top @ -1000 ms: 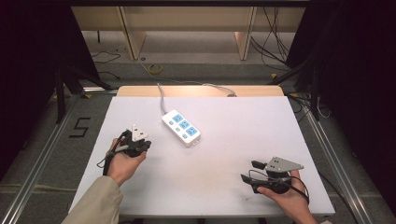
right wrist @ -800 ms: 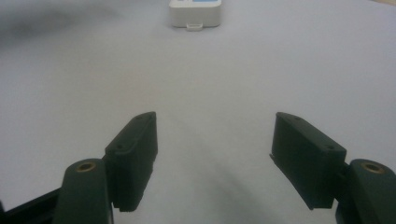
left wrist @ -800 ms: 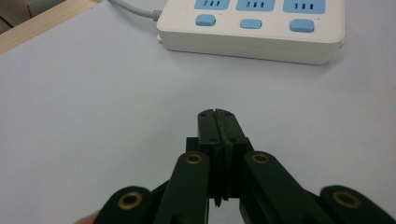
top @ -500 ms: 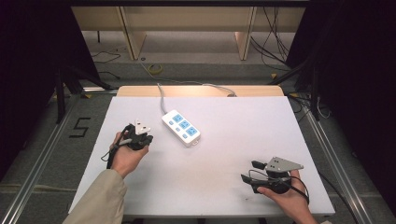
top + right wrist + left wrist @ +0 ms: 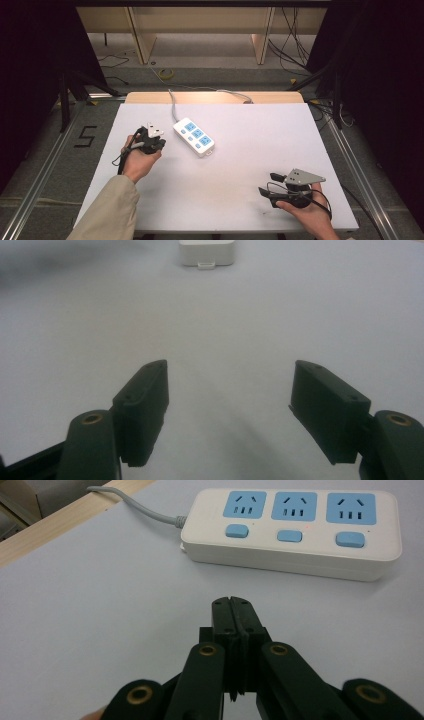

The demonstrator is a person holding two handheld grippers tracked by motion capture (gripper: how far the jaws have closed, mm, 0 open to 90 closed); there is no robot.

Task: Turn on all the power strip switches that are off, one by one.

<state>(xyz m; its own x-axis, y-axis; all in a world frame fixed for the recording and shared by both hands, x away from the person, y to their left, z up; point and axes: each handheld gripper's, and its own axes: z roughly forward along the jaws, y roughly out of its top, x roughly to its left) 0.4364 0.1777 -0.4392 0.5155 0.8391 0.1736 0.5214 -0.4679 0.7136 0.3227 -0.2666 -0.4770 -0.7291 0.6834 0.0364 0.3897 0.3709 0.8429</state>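
A white power strip point(image 5: 194, 136) with three blue sockets and three blue switches lies on the white table, its grey cable running off toward the far edge. In the left gripper view the strip point(image 5: 295, 527) lies just ahead of my left gripper point(image 5: 233, 602), whose jaws are pressed together with nothing between them. In the high view my left gripper point(image 5: 156, 141) sits a little to the left of the strip. My right gripper point(image 5: 267, 184) rests near the front right of the table, jaws wide apart and empty. Beyond my right gripper point(image 5: 227, 390) the strip's end point(image 5: 206, 252) lies far ahead.
The white table top point(image 5: 260, 135) has a wooden strip point(image 5: 210, 97) along its far edge. Cables lie on the floor behind it. Metal rails point(image 5: 45, 165) run along both sides of the table.
My left hand has moved with its gripper to the right and a little away, closer to the power strip. The right hand has kept still.
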